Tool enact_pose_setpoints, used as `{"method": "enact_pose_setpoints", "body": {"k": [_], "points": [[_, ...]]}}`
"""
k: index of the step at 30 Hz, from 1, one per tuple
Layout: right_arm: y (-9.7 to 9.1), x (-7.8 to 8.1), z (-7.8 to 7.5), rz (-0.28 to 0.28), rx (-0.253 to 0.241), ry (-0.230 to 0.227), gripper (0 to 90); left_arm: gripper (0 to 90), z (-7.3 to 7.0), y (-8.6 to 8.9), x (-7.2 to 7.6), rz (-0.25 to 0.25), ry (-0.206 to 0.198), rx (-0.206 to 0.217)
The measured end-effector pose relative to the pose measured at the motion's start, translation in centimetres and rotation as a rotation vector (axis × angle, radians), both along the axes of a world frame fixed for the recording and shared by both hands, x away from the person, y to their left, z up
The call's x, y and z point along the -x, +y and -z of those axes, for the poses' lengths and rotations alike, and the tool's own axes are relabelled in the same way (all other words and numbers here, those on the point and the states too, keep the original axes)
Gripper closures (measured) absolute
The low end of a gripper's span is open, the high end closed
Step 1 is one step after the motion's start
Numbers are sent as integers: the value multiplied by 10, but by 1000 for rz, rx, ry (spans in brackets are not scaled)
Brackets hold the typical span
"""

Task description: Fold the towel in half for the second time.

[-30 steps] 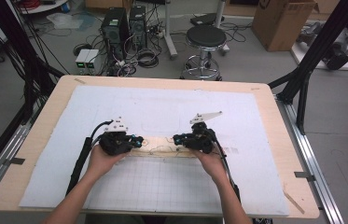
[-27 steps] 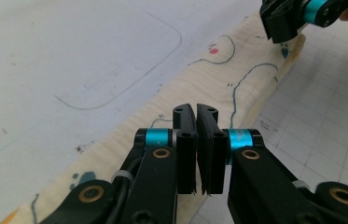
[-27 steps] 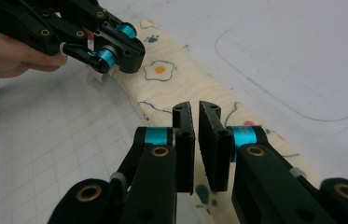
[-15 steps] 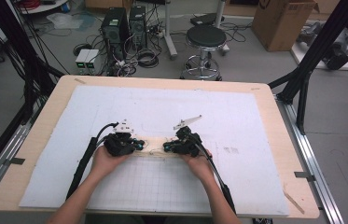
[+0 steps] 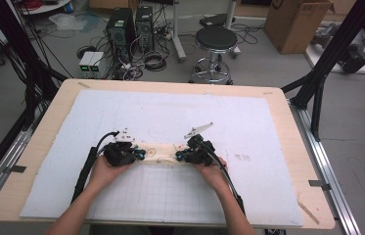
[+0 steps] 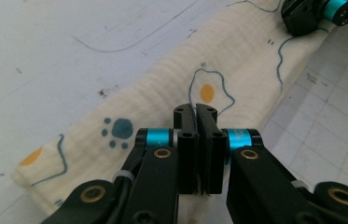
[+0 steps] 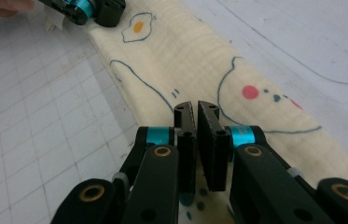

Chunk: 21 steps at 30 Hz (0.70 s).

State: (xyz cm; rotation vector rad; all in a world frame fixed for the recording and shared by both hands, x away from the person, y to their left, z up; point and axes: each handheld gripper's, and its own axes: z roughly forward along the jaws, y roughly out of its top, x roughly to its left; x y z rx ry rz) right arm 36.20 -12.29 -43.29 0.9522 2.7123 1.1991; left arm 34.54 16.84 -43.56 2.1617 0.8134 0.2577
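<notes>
A cream cloth [image 5: 163, 152] folded into a long strip is lying on the white mat [image 5: 248, 127] toward the near edge of the table [image 5: 292, 142], about midway between its left and right edges. The left gripper [image 6: 195, 112] is sitting over the strip's left end with its jaws pressed together and nothing visibly between them, a fried-egg print [image 6: 206, 92] showing just past the tips. The right gripper [image 7: 196, 108] is hanging over the right end, jaws nearly closed and gripping nothing I can make out.
</notes>
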Motion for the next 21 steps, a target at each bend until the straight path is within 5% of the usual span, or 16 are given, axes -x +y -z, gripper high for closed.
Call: {"method": "enact_pose_setpoints", "body": {"k": [12,21], "points": [[-27,4,1,17,10,-15,857,857,-1,16,5,-14,-6,-10],[-51,5,4,31,-13,-15,855,855,1,32,10,-38,-14,21]]}}
